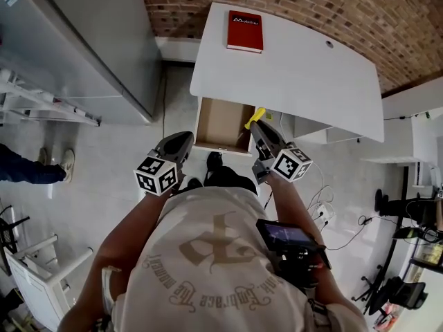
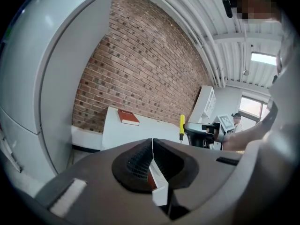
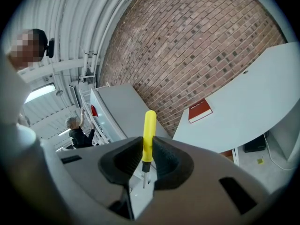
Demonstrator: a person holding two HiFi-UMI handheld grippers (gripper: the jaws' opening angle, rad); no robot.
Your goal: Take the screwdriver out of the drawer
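Note:
My right gripper (image 1: 260, 122) is shut on a yellow-handled screwdriver (image 3: 149, 134), which stands upright between the jaws with its thin metal tip pointing down. In the head view the screwdriver (image 1: 254, 118) sticks out beside the open drawer (image 1: 223, 124) under the white desk (image 1: 291, 68), at the drawer's right edge. My left gripper (image 1: 181, 141) hangs left of the drawer, its jaws closed together with nothing between them. From the left gripper view the screwdriver (image 2: 182, 126) and the right gripper (image 2: 199, 129) show off to the right.
A red book (image 1: 245, 30) lies at the far end of the desk, by the brick wall (image 1: 332, 5). A tall grey cabinet (image 1: 97, 40) stands to the left. Cables (image 1: 325, 216) trail on the floor to the right. A person (image 3: 78, 132) stands further back in the room.

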